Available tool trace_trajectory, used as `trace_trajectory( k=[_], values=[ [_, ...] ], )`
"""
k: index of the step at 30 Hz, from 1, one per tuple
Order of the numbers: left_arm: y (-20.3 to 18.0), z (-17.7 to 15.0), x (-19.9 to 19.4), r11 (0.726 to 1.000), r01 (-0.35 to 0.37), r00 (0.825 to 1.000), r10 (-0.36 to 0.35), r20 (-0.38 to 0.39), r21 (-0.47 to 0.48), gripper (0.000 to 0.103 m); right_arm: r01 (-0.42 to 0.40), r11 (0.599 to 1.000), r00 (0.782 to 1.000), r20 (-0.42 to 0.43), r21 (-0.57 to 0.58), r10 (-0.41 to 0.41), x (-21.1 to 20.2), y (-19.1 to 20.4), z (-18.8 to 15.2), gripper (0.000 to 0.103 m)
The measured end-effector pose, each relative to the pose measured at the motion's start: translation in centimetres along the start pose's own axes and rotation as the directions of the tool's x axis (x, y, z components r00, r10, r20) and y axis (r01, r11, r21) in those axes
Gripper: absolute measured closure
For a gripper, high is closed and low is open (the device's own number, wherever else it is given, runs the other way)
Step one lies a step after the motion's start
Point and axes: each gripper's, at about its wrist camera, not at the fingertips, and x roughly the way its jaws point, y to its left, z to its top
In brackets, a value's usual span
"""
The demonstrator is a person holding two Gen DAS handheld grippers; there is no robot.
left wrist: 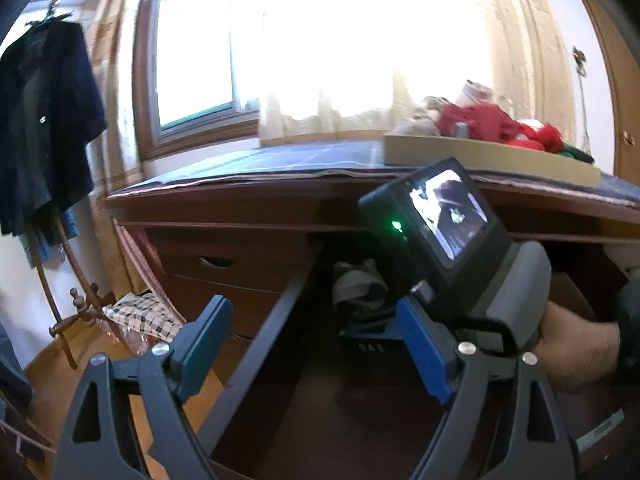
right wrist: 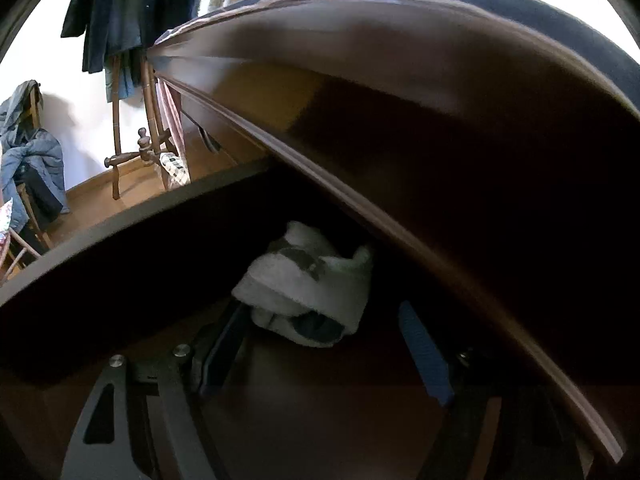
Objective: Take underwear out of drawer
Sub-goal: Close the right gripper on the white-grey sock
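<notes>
Right gripper (right wrist: 320, 344) spread inside drawer (right wrist: 120, 240), perhaps touching underwear (right wrist: 312, 284), left gripper (left wrist: 312, 344) spread, empty, outside.

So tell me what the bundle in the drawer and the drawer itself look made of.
Bundle: soft fabric, apparently knit or terry, white with grey patches; it looks fuzzy and folds in creases. Drawer: seemingly wood, dark brown with a smooth finish, like the dresser around it.

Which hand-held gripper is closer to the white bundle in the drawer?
Right. The right hand-held gripper reaches inside the open drawer, its open fingers just short of the white bundle. The left hand-held gripper hangs back outside, above the drawer's front.
</notes>
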Motion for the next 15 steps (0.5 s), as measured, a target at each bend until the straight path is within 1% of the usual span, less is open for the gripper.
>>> trace_trajectory(
  k=[4,10,12,13,15],
  values=[
    [0.7,-0.1,0.0,0.999,-0.029,0.999,0.029,0.022,-0.02,0.017,-0.039,0.999,0.999,0.003,-0.015,0.039,0.6,1.1,0.2,0.024],
    [1.0,-0.3,-0.3,0.998,-0.058,0.997,0.059,0.056,-0.017,0.014,-0.023,0.998,1.0,-0.005,-0.058,0.023,0.9,1.2,0.2,0.025],
    [1.3,-0.3,-0.3,0.997,-0.069,0.996,0.07,0.057,-0.025,0.014,-0.018,0.997,1.0,-0.007,-0.077,0.017,1.2,1.6,0.2,0.046],
    [1.5,-0.3,-0.3,0.997,-0.07,0.996,0.071,0.056,-0.03,0.014,-0.019,0.996,1.0,-0.012,-0.087,0.018,1.5,1.9,0.4,0.047],
    [1.5,-0.3,-0.2,0.997,-0.069,0.996,0.07,0.054,-0.03,0.013,-0.031,0.994,0.999,-0.02,-0.102,0.029,1.7,2.0,0.5,0.057]
  ],
)
